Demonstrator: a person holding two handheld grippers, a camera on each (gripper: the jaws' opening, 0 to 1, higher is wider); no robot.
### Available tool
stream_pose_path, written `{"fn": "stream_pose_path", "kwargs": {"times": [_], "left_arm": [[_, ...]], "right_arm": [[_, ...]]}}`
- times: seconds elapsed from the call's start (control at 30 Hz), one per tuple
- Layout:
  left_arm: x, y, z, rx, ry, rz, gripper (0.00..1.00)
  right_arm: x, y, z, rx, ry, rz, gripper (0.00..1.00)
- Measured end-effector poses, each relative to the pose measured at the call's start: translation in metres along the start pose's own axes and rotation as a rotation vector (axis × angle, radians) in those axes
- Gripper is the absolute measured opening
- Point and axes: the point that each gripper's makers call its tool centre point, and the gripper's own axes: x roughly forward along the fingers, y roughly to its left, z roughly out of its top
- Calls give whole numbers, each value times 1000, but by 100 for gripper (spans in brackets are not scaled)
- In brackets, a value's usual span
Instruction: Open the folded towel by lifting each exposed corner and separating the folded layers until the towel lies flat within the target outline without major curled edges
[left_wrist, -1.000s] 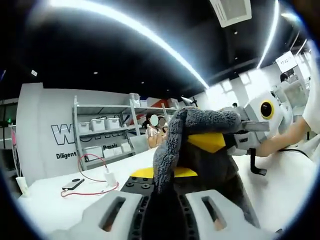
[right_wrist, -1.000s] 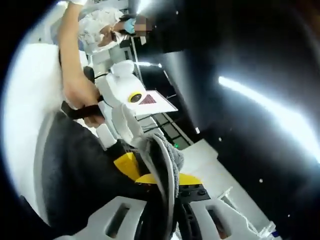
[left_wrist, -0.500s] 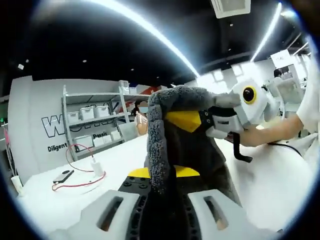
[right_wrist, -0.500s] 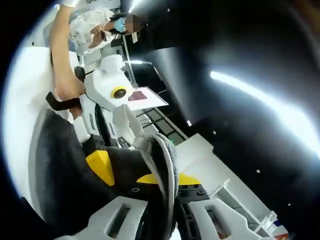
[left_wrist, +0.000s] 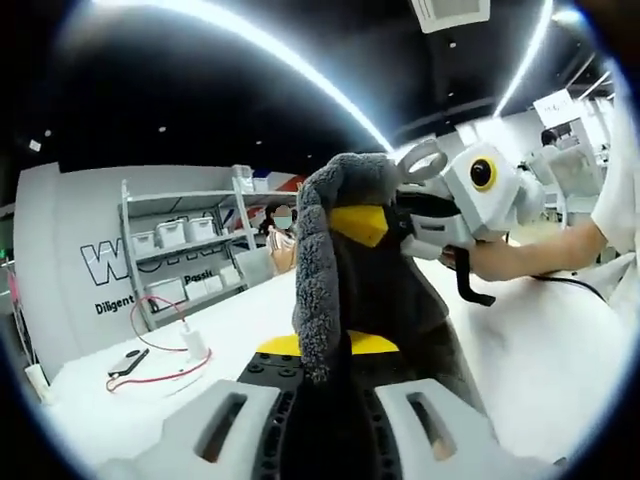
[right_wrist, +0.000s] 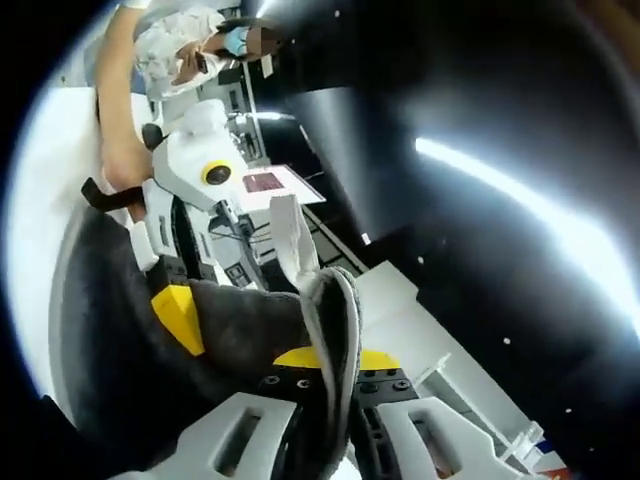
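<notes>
Left gripper view: your left gripper (left_wrist: 322, 385) at the bottom center is clenched on the gray towel (left_wrist: 345, 280), which rises through the middle of the frame above the white table (left_wrist: 540, 350). At center right, your right gripper (left_wrist: 385, 222) grasps the towel's upper edge. In the right gripper view, the towel (right_wrist: 150, 350) fills the lower left, pinched between the jaws at bottom center.

Towel (left_wrist: 345, 290) hangs above table (left_wrist: 250, 320), between both grippers; shelf (left_wrist: 185, 265) behind; charger (left_wrist: 193, 343), perhaps phone (left_wrist: 127, 362), at left.
</notes>
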Motion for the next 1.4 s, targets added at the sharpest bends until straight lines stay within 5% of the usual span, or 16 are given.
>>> {"fn": "stream_pose_path", "kwargs": {"times": [0.3, 0.43, 0.5, 0.7, 0.77, 0.93, 1.2, 1.4], "left_arm": [[-2, 4, 5, 31, -25, 13, 13], [-2, 5, -6, -3, 27, 8, 8], [-1, 4, 2, -11, -27, -6, 7], [1, 3, 2, 16, -21, -14, 7], [1, 5, 0, 26, -16, -12, 7], [1, 6, 0, 47, -27, -11, 6], [-1, 12, 4, 78, -30, 7, 6], [-1, 14, 5, 55, -35, 8, 6]], "right_arm": [[-3, -12, 1, -1, 13, -28, 0], [-10, -33, -4, -36, 34, -117, 0], [-12, -39, -5, 19, 20, -99, 0], [-17, -54, -13, -6, 50, -157, 0], [-20, -60, -25, 75, 93, -166, 0], [-22, -67, -27, 106, 91, -175, 0], [-28, -76, -30, -14, 111, -203, 0], [-35, -88, -37, -2, 119, -234, 0]]}}
